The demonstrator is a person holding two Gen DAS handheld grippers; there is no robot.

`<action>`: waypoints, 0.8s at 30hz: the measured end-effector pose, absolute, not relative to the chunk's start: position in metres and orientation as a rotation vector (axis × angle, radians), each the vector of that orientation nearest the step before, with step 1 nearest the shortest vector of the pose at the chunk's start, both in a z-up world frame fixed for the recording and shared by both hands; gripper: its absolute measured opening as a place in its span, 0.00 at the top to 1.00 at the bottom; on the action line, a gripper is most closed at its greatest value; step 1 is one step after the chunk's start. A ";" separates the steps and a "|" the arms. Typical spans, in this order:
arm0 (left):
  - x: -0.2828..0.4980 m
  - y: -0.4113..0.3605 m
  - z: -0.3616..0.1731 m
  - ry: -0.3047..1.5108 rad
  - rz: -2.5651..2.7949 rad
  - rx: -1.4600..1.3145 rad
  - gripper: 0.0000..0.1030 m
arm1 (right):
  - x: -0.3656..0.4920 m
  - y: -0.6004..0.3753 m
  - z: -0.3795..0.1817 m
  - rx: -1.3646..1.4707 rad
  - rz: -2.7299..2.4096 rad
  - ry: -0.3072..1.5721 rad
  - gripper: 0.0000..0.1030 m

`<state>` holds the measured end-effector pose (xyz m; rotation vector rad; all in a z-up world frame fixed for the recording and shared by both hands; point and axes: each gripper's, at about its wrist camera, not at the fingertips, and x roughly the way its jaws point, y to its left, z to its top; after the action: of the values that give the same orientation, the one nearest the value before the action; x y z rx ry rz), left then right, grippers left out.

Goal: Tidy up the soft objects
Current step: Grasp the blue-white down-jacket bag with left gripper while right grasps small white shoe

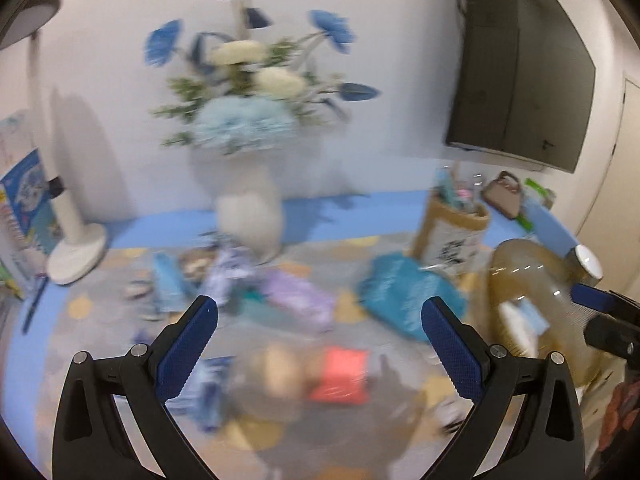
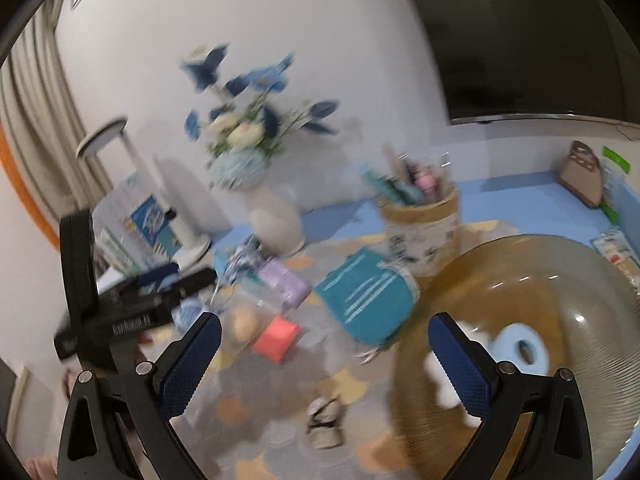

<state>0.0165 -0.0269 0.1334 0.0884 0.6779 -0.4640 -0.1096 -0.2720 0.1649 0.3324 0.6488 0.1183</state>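
A: How does the left tool (image 1: 320, 316) stand?

B: Its two blue-padded fingers (image 1: 188, 346) are spread wide with nothing between them. Just beyond and below the gap lies a clear packet (image 1: 304, 376) holding a beige soft piece and a coral-red one. It is blurred, so I cannot tell more.

A: And further out from that tool?

B: A lilac pack (image 1: 298, 294) ahead, a teal cloth (image 1: 404, 294) ahead to the right, and behind them a white vase of blue and white flowers (image 1: 250, 204) against the wall. Far right is an amber glass bowl (image 1: 532, 300), with the other tool's blue tip at its edge.

A: The right tool (image 2: 325, 354)?

B: Also wide open, gripping nothing. Its right finger overlaps the amber bowl in view, where a pale blue ring (image 2: 520, 346) and a white fluffy bit (image 2: 436, 372) lie. Whether it touches the bowl, I cannot tell. Ahead sits the teal cloth, to the left the coral piece. Beyond stands a tan cup of pens (image 2: 420, 216), all on the patterned table (image 2: 280, 420).
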 end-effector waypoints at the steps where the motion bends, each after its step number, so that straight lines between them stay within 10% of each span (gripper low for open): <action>1: 0.022 -0.012 0.127 0.700 -0.460 0.082 0.01 | -0.109 -0.259 0.162 0.313 0.128 0.659 0.00; 24: 0.076 0.079 0.024 0.858 -0.350 0.098 0.00 | -0.082 -0.177 0.016 0.113 0.034 0.979 0.00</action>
<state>0.0761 0.0789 0.0237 0.0983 0.8583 -0.3497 -0.0823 -0.1767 0.0163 0.1132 0.9790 0.0340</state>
